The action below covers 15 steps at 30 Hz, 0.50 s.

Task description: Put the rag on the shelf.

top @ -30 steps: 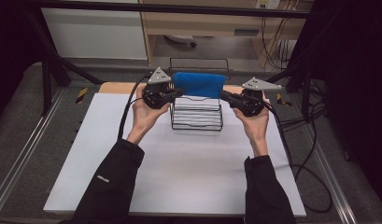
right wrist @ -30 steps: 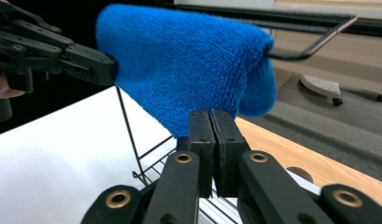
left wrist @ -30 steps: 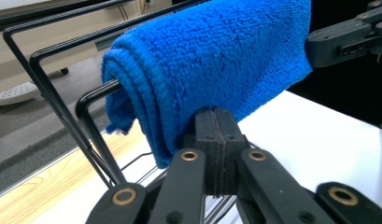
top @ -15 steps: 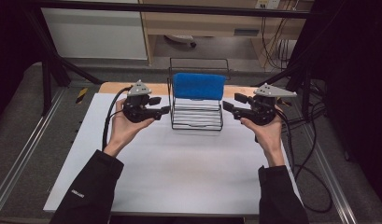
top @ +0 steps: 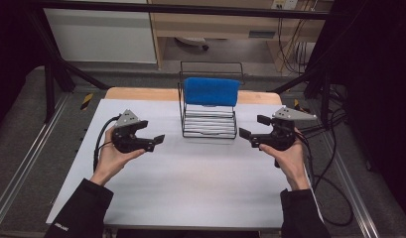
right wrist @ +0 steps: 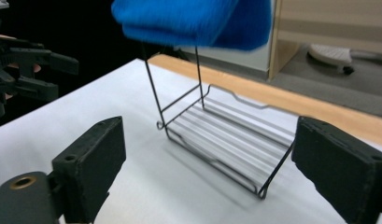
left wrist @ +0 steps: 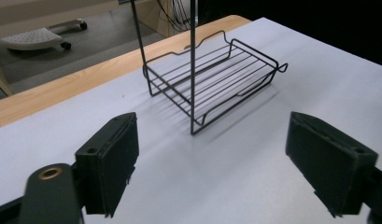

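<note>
A black wire rack (top: pixel 209 126) stands upright on the white table top (top: pixel 190 178), toward the far side and about midway across. It has a low tray of parallel wires at the base, with a raised rim, and tall thin uprights at the back that carry an upper frame. The tray holds nothing. A blue cloth (top: pixel 211 90) is draped over the upper frame, folded across it and hanging down on the near side. The cloth looks thick and soft, evenly blue. In the right gripper view the cloth (right wrist: pixel 193 21) sits well above the tray (right wrist: pixel 230 140), clear of it.
</note>
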Motion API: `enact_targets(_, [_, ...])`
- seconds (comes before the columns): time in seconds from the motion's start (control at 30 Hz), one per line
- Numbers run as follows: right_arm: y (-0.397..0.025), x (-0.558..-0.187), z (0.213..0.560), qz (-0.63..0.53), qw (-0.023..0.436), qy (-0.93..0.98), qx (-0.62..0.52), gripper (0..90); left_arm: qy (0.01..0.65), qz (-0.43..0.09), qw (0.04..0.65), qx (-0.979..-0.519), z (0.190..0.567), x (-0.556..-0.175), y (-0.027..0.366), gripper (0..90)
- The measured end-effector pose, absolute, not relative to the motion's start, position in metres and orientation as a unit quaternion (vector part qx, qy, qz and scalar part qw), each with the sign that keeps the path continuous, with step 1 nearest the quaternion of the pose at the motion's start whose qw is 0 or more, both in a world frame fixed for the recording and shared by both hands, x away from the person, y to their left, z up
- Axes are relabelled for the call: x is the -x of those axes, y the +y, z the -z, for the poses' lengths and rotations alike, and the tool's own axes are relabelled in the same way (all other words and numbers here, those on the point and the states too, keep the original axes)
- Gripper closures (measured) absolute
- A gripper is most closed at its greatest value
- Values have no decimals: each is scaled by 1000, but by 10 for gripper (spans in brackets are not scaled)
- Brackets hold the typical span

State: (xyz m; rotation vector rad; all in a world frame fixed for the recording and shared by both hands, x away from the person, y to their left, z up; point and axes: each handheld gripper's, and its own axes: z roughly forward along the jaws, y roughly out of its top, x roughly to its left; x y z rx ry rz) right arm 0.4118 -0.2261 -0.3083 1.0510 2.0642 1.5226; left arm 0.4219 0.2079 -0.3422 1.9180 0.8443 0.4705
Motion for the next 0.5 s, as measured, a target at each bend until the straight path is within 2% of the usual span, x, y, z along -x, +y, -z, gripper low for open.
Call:
enact_targets(0.2, [-230, -402, 335, -536, 168, 734, -382, 47, 355, -191, 465, -788, 370, -406, 228, 102])
enact_targets(0.5, [-234, -391, 374, -512, 152, 747, -396, 9, 369, -181, 444, -796, 409, -386, 251, 76])
